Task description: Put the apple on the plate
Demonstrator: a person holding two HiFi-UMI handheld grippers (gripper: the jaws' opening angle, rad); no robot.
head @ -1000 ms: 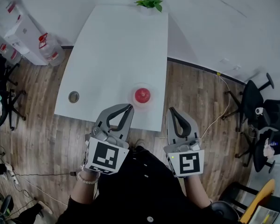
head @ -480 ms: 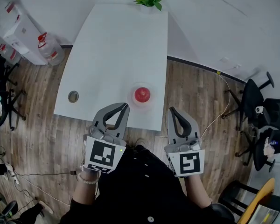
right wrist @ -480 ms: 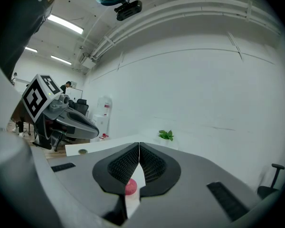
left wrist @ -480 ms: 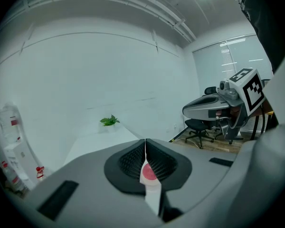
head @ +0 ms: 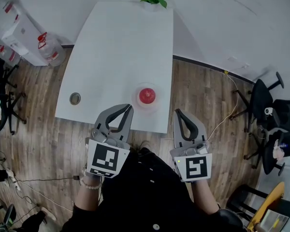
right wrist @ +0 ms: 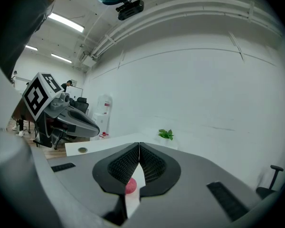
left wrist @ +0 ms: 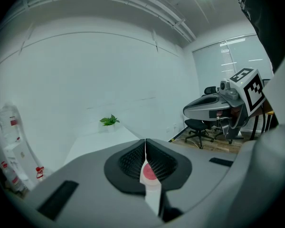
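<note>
Your left tongs (head: 129, 107) and right tongs (head: 178, 113) are both closed and empty, held by the near edge of the surface (head: 121, 47). The apple (head: 146, 95) sits on the plate (head: 137, 102), just beyond them. Compared with 1 second ago, nothing has noticeably moved.

Left gripper (head: 127, 111) and right gripper (head: 180, 116) sit side by side at lower centre, both fingers pressed together, empty.

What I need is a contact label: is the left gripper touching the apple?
Apart. The head view shows the left gripper's shut tips short of the apple, with plate rim between them.
</note>
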